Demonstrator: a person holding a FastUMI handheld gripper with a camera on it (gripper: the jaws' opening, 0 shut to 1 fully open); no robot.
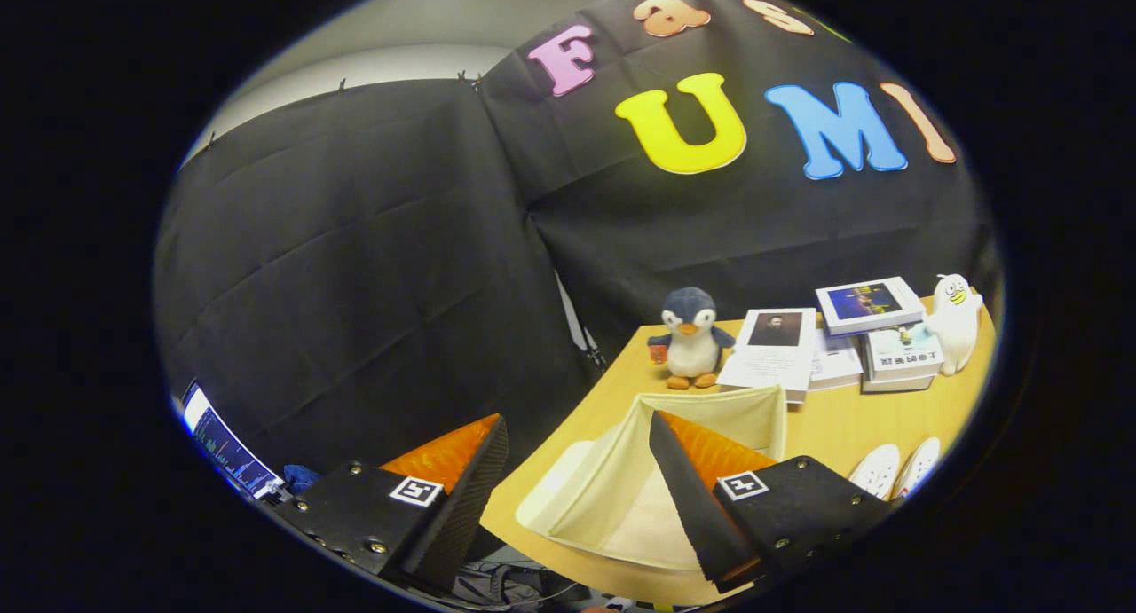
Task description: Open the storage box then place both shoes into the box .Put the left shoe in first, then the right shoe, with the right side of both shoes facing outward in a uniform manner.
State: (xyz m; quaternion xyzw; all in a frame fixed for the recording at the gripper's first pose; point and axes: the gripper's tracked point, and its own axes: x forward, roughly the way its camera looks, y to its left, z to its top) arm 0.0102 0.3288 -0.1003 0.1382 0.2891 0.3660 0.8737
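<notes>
Hovering wide open and empty, the gripper [568, 498] is held above the storage box [657, 471] at the tabletop's [825, 427] near edge, already opened; the shoes [892, 468] at the right edge must be fetched next, left first.

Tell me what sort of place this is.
Probably a recording booth staged as a home corner: black cloth walls behind a wooden table with a plush penguin, stacked books and a cream fabric storage box. The gripper is open.
</notes>
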